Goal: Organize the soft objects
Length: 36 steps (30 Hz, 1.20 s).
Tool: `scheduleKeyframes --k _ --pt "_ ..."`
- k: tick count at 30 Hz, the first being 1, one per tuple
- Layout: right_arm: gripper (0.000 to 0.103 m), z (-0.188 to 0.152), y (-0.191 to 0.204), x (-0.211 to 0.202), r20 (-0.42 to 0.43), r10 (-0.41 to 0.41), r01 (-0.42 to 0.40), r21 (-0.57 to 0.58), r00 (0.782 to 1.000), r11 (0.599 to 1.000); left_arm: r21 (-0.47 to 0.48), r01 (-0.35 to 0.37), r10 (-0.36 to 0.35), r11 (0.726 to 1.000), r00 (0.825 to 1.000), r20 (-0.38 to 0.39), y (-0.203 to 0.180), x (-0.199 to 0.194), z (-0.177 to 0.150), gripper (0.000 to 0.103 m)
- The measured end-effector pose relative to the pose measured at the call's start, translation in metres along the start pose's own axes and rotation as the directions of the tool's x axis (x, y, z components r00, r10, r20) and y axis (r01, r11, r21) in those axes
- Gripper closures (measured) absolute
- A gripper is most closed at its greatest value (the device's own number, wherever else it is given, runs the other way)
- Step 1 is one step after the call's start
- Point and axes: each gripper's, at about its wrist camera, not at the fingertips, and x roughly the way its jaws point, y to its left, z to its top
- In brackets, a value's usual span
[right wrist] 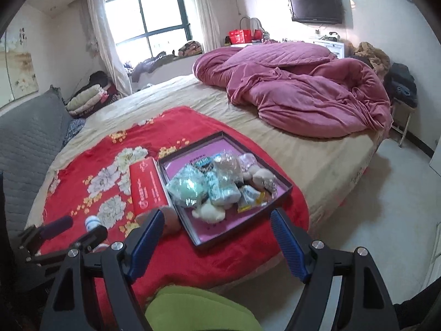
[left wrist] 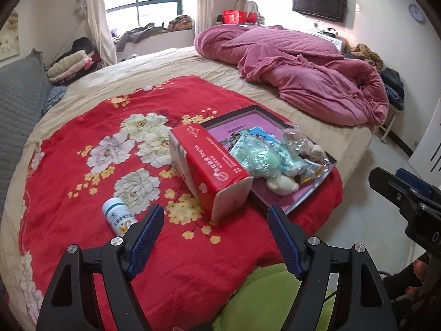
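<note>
We cannot read the print on the red tissue box point(left wrist: 209, 171), nor on the small white bottle point(left wrist: 117, 215), whose lower end is hidden behind our left gripper's point(left wrist: 215, 237) finger in the left wrist view. In the right wrist view that bottle shows only as a blurred cap behind the other tool. The soft toys point(right wrist: 217, 187) lie heaped in clear crinkled wrapping that blurs their shapes; we make out a pale green one, a cream plush one at the near side and a beige one at the far side, but not how many there are. They sit inside the shallow dark-rimmed tray point(right wrist: 286, 186) with a pink floor, which rests near the right edge of the red floral blanket point(left wrist: 82, 187) at the near end of the bed point(right wrist: 317, 162). The tissue box leans against the tray's left rim. A green cloth point(right wrist: 198, 309) at the bottom of both views is cut off by the frame.

We hold both tools above the blanket's near edge, pointing forward and downward toward the tray. The left gripper's jaws stand wide apart with nothing between them. The right gripper point(right wrist: 217, 234) likewise gapes wide and grips nothing.
</note>
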Motion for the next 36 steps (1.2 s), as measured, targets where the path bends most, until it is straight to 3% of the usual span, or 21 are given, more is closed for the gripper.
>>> scheduleKeyframes --k 14,26,36 --pt "0.024 -0.033 0.012 -0.008 -0.021 0.007 -0.008 -0.015 1.0 1.0 -0.018 -0.016 0.016 1.0 0.999 -0.03 0.01 -0.003 -0.025 0.024" --pt "0.024 -0.039 0.012 -0.009 0.027 -0.02 0.021 -0.045 0.999 0.999 -0.013 0.0 -0.001 1.0 1.0 -0.031 0.002 -0.001 -0.036 0.024" --pt "0.024 -0.051 0.013 0.001 -0.006 -0.025 0.024 -0.031 1.0 0.999 -0.008 0.0 0.0 1.0 0.999 -0.044 -0.002 0.003 -0.042 0.024"
